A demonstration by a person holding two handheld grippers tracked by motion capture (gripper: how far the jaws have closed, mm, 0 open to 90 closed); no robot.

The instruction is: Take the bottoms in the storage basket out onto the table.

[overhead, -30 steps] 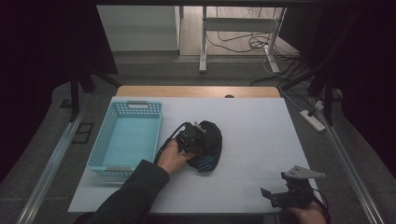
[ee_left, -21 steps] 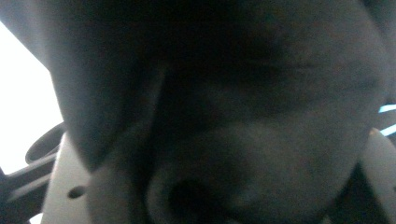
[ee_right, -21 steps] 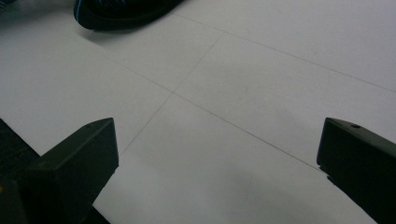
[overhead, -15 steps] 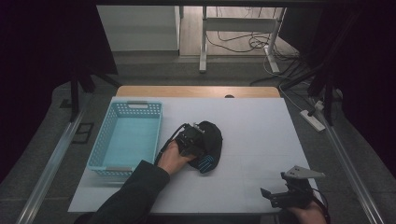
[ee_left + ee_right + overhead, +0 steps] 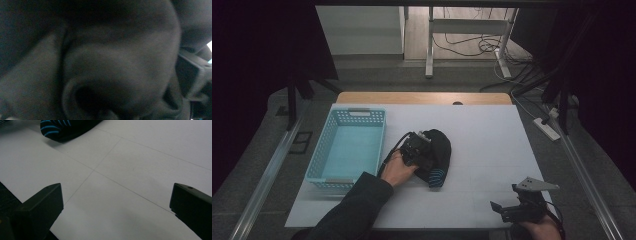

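Observation:
A black sock bundle with blue stripes (image 5: 438, 159) lies in the middle of the white table (image 5: 492, 135). My left gripper (image 5: 418, 150) rests on its left side, held by a hand in a dark sleeve. In the left gripper view dark cloth (image 5: 120, 62) bulges close to the camera, and one jaw stands far to the right. The jaws have just been opening, with the cloth still between them. My right gripper (image 5: 512, 210) sits at the table's front right corner, open over bare table (image 5: 116, 202). The sock's striped end (image 5: 62, 127) is far off at the upper left there.
A light blue plastic basket (image 5: 347, 116) stands on the left part of the table, close to the sock. A wooden strip (image 5: 422, 98) runs along the far edge. Beyond it are desk legs and cables on the floor.

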